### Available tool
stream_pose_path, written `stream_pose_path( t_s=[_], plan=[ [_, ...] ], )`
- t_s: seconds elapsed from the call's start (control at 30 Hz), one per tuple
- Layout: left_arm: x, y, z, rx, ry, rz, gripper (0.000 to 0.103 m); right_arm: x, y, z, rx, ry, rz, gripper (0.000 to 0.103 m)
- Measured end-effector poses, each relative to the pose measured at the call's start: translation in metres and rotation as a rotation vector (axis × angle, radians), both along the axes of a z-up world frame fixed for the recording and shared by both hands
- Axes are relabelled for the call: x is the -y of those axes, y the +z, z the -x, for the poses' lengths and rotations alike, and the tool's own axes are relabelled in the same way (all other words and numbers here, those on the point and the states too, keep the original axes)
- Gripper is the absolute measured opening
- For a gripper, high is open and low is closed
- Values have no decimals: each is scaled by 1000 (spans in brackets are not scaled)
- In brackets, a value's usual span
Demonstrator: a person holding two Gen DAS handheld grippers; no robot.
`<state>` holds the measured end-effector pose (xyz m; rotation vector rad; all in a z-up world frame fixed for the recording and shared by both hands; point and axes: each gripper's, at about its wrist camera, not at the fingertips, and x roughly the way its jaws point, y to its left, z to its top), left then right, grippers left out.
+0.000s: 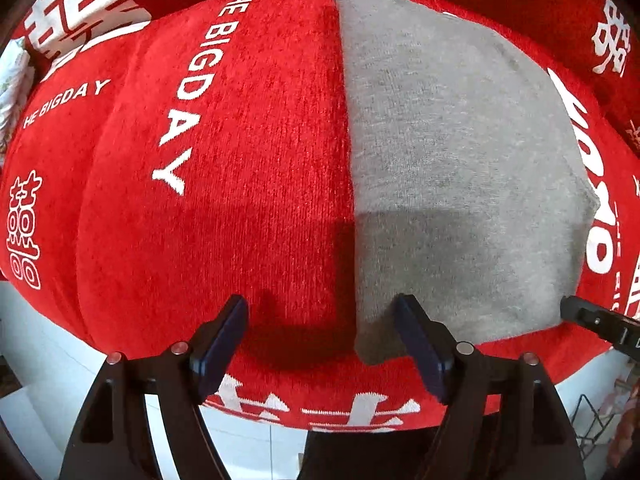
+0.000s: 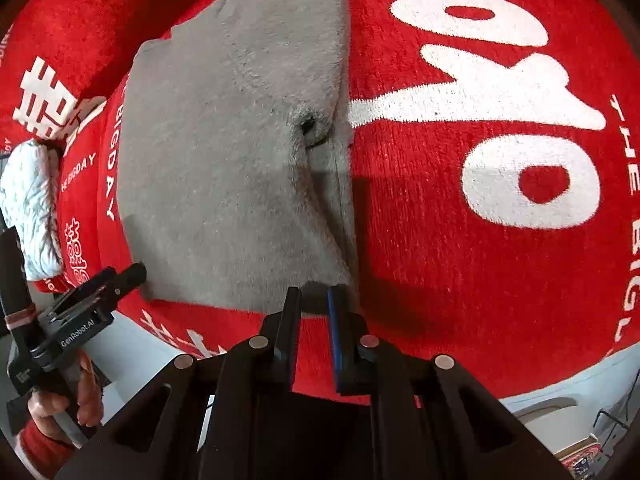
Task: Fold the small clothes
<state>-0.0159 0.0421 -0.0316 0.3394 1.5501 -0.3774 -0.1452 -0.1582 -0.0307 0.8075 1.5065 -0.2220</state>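
Note:
A grey folded garment (image 1: 452,160) lies flat on the red cover (image 1: 248,160). My left gripper (image 1: 320,312) is open, its jaws straddling the garment's near left corner, which lies between them untouched. In the right wrist view the garment (image 2: 232,152) fills the left half, with a small dark hole or button near its right edge. My right gripper (image 2: 314,294) has its jaws nearly shut at the garment's near right corner; a sliver of grey cloth sits at the tips, and I cannot tell if it is pinched. The left gripper also shows in the right wrist view (image 2: 128,276).
The red cover (image 2: 480,240) carries white lettering and drapes over the front edge, with pale floor below (image 1: 40,360). A white quilted cloth (image 2: 28,200) lies at the far left. A wire rack (image 1: 596,420) stands on the floor at right.

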Motion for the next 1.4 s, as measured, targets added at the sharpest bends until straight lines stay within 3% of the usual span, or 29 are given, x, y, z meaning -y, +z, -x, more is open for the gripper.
stream_pose_path(
  t_s=[0.07, 0.23, 0.27, 0.37, 0.47, 0.5, 0.57, 0.73, 0.83, 0.97, 1.4],
  plan=[
    [-1, 6, 1, 5, -5, -4, 78, 4, 7, 3, 7, -13, -5, 18],
    [0, 28, -7, 14, 2, 17, 78, 13, 30, 3, 29, -29, 17, 18],
    [0, 32, -11, 18, 1, 19, 78, 14, 36, -2, 37, -30, 24, 23],
    [4, 49, -13, 44, 0, 21, 78, 18, 53, -11, 62, -36, 57, 53],
    [11, 64, -17, 50, 6, 24, 78, 20, 69, -21, 82, -35, 90, 57],
    [14, 68, -16, 51, 10, 28, 79, 20, 73, -23, 82, -34, 103, 63],
    [16, 76, -20, 58, 18, 38, 103, 20, 82, -29, 83, -31, 135, 77],
    [23, 96, -25, 97, 4, 27, 103, 18, 100, -38, 84, -8, 229, 86],
    [24, 107, -29, 113, -1, 35, 103, 16, 109, -40, 81, 3, 276, 103],
    [26, 117, -32, 130, -7, 39, 103, 14, 119, -41, 79, 7, 322, 103],
    [32, 137, -36, 155, 12, 45, 103, 13, 138, -45, 88, -7, 340, 103]
  ],
)
